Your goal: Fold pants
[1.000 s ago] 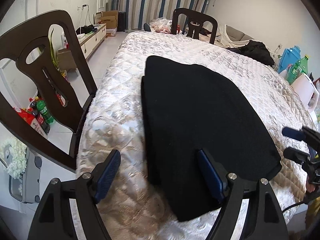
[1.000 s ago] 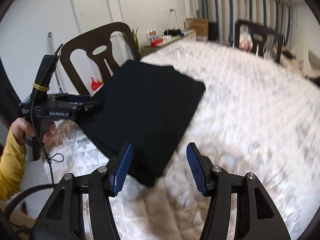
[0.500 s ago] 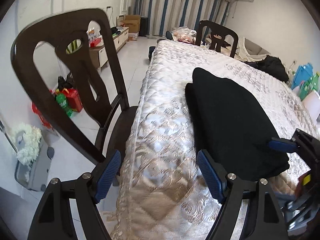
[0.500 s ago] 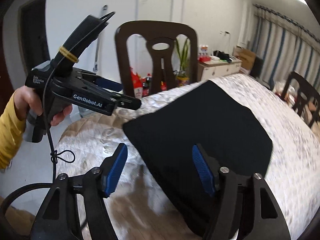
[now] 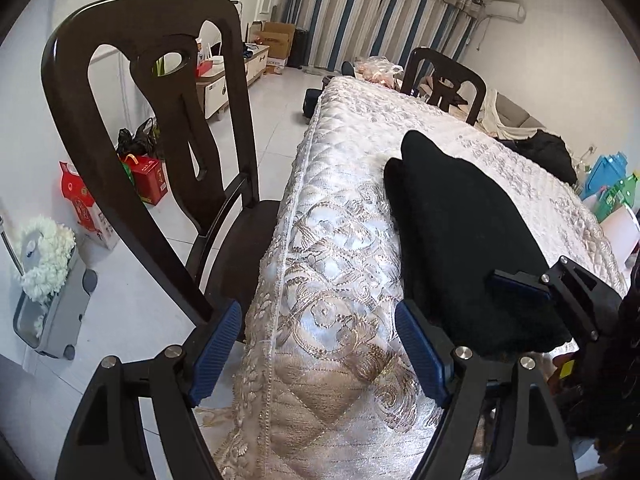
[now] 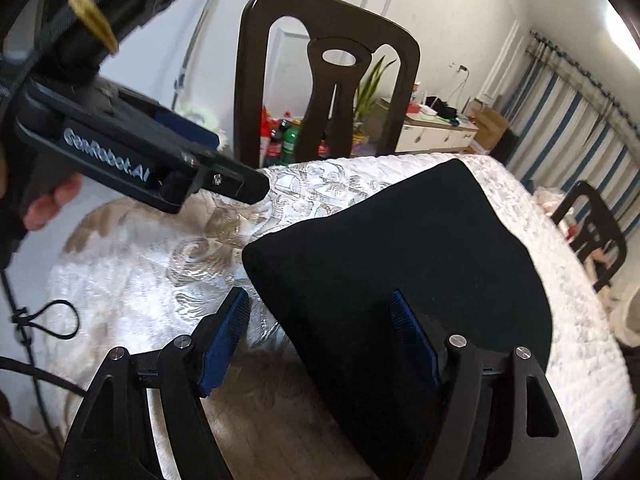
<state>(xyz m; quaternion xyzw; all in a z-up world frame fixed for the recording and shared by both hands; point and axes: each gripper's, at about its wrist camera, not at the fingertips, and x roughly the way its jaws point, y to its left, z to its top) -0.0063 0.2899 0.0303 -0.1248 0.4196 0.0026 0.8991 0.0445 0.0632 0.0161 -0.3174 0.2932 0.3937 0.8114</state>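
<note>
My right hand-held gripper (image 6: 320, 344), jaws just spread and empty, straddles the near corner of the folded pants (image 6: 400, 264) on the counter (image 6: 132, 280); left hand-held gripper (image 5: 320, 356) gapes lower left.

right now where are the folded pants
The folded black pants lie flat on the quilted table cover, near its end by the dark chair, right of centre in the left wrist view.
</note>
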